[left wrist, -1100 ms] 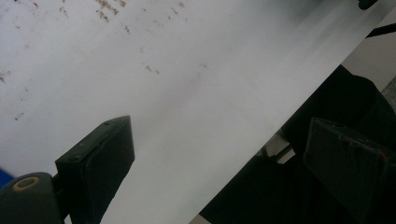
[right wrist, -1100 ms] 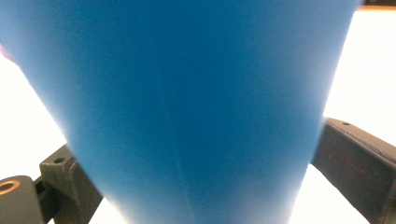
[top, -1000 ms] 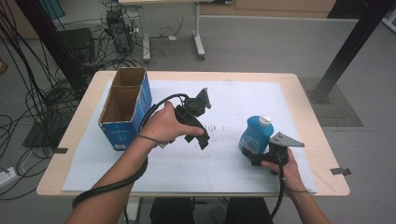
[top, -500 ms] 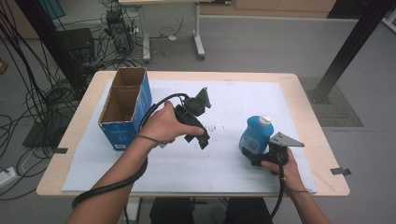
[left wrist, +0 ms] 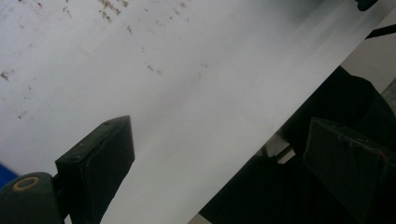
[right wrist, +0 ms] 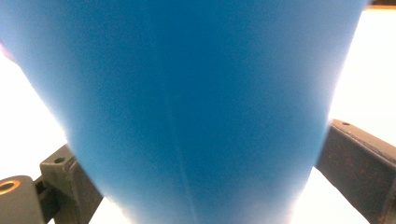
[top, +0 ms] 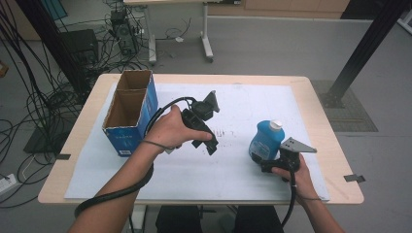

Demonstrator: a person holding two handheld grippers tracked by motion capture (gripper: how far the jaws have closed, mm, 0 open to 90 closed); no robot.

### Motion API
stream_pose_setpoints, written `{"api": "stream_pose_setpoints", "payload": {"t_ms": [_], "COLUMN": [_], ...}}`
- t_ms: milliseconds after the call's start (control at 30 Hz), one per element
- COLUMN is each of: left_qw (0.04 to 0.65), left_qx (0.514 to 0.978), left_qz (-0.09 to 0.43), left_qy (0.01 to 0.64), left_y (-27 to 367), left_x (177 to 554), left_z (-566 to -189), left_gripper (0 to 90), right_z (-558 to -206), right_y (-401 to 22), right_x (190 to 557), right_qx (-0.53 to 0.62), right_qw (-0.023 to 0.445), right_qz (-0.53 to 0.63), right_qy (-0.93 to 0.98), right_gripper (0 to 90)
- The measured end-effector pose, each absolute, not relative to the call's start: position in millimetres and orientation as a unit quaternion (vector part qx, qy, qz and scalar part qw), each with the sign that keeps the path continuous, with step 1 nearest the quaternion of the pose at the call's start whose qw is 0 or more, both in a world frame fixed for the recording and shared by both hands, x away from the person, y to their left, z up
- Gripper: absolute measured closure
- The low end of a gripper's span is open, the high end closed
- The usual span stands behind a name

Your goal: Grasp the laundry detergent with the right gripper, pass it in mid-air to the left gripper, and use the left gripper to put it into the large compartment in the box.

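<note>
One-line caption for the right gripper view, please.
Close-up of the blue bottle standing between the right gripper and its two black jaws, over the white sheet.

- blue bottle [top: 263, 141] with a white cap, standing upright on the white sheet [top: 243, 170]
- near the sheet's right edge, toward its front right corner

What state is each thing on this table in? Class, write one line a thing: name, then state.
Blue bottle: upright, white cap on, between the jaws of the right tool.
Right tool: closed on the blue bottle.
Left tool: open, nothing between its jaws, held above the white sheet.
Cardboard box: top open, two compartments, standing at the table's left.
</note>
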State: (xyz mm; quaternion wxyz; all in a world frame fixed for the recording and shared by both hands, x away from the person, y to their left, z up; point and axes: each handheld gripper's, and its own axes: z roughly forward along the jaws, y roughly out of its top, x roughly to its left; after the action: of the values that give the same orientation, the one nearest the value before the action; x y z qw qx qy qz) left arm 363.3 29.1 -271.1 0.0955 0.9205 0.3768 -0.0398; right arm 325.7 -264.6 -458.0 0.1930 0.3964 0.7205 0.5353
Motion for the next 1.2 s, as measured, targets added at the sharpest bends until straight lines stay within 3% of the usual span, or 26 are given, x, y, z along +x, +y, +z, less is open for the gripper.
{"api": "stream_pose_setpoints", "payload": {"t_ms": [267, 1200], "left_qw": [0.099, 0.105], "left_qx": [0.920, 0.919], "left_qz": [-0.043, -0.045], "left_qy": [0.376, 0.378], "left_y": [29.6, 30.2], "left_x": [363.6, 363.4], "left_z": [-270.7, -270.8], "left_gripper": [8.9, 9.0], "right_z": [-458.3, -457.1], "right_y": [-261.7, -260.0], "right_x": [326.7, 324.6], "right_qx": [0.398, 0.392], "right_qw": [0.192, 0.193], "right_qz": [0.536, 0.551], "right_qy": [0.719, 0.711], "right_gripper": [4.7, 29.6]}}
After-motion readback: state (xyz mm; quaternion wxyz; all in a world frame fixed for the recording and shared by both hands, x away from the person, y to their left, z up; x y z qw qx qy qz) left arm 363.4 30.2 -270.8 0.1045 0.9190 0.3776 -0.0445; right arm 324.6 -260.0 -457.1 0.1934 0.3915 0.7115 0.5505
